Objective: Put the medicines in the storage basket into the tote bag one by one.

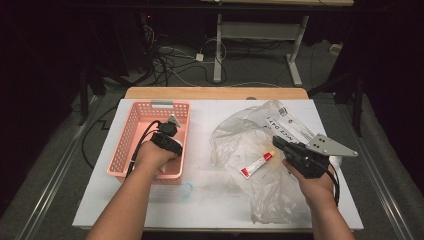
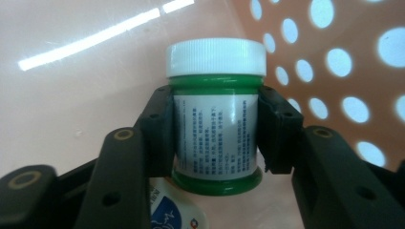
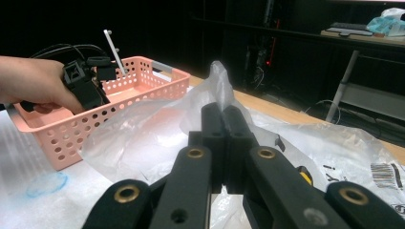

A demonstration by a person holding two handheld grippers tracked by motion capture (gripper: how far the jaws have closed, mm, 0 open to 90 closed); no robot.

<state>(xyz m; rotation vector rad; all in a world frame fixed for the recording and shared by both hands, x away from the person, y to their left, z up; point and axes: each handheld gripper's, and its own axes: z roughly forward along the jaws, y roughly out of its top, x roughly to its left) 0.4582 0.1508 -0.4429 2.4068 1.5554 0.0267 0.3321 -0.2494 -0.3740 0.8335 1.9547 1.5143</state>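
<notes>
1. Green plastic jar (image 2: 215,124) with a white ribbed lid sits upright between the jaws of the left gripper (image 2: 215,131); both pads press flat against its printed label, so the jar is grasped.
2. From the high view, the left gripper (image 1: 167,137) dips into the pink perforated basket (image 1: 131,131), which lies at about 9 o'clock on the white table (image 1: 210,205).
3. Under the jar, at 6 o'clock in the left gripper view, part of a white packet (image 2: 167,210) with blue print lies on the basket floor.
4. At about 3 o'clock on the table, the right gripper (image 1: 278,142) rests on the crumpled clear plastic bag (image 1: 240,135); its jaws are clenched tight together with a fold of the bag pinched between the tips (image 3: 223,121).
5. A small white tube (image 1: 256,165) with a red cap and red end lies within the bag, just beside the right gripper at its 8 o'clock.
6. A faint blue ring mark (image 1: 186,189) shows on the table near the basket's near corner, at 5 o'clock from it.
</notes>
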